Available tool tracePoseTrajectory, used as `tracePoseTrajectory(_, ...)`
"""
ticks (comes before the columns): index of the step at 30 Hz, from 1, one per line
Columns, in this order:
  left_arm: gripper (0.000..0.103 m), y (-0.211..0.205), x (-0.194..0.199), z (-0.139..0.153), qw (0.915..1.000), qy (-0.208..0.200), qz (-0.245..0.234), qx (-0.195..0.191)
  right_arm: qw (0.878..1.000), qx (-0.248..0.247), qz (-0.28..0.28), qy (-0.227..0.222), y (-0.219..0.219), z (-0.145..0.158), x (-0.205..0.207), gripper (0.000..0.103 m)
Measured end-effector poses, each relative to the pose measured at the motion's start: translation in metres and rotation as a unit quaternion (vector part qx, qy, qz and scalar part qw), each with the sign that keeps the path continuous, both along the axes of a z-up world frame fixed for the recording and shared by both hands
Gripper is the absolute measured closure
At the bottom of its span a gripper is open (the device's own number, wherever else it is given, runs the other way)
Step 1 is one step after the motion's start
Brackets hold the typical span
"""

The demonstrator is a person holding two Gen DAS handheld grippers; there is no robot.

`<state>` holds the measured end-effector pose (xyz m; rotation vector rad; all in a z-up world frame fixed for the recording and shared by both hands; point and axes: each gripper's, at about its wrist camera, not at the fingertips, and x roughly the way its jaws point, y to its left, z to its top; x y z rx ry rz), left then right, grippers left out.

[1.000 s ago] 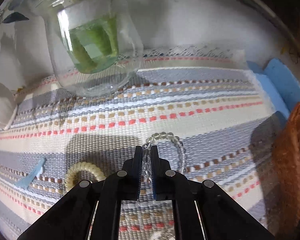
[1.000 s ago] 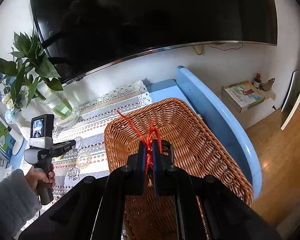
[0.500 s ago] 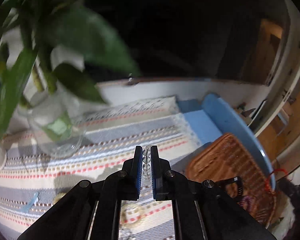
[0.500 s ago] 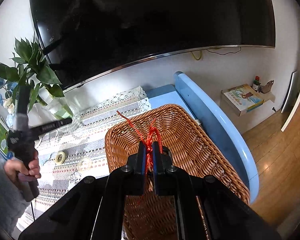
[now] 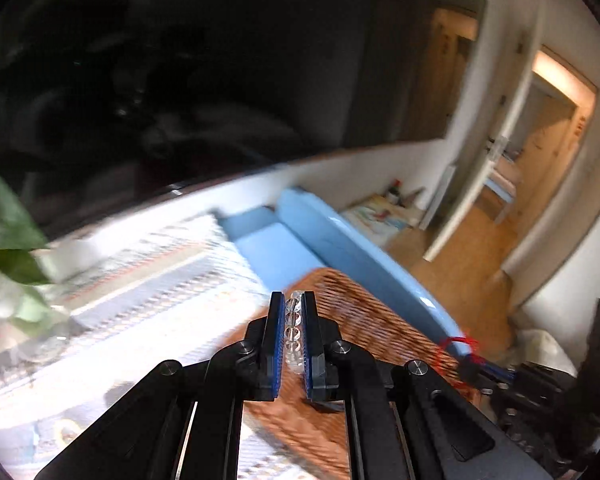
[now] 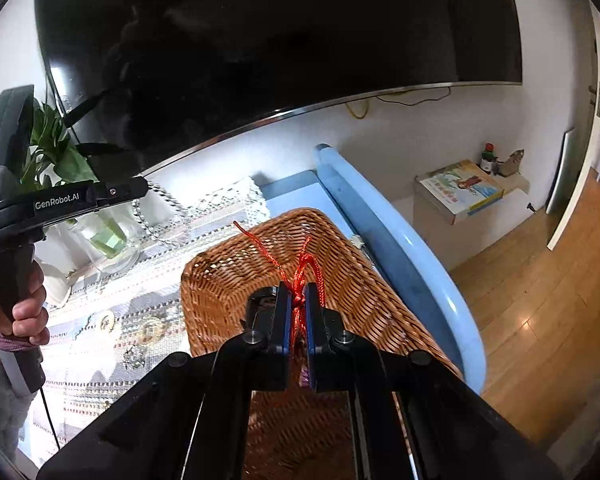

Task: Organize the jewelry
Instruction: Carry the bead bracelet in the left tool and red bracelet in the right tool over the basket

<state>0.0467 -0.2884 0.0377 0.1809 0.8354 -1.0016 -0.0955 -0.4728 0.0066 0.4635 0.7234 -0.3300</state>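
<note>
While a second ago it sat low over the striped cloth [image 5: 148,300], the left gripper [image 5: 293,304] is now up and swung toward the wicker basket [image 6: 352,280], jaws clamped on a clear bead bracelet [image 5: 293,320] that dangles in a loop. Right gripper [image 6: 298,300] pinches a red braided cord [image 6: 300,272] above the woven basket. Glass vase [image 6: 108,240] with leaves stands behind; dark screen [image 6: 280,40] looms.
</note>
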Motion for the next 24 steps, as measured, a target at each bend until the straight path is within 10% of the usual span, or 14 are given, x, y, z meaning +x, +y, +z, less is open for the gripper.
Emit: tracePoseTrajectory(24, 0.095, -0.048, -0.106, -0.099, 0.9842, 0.107, -0.108, 0.091, 0.996, 0.039, -0.015, 0.077, -0.011, -0.067, -0.012, 0.097)
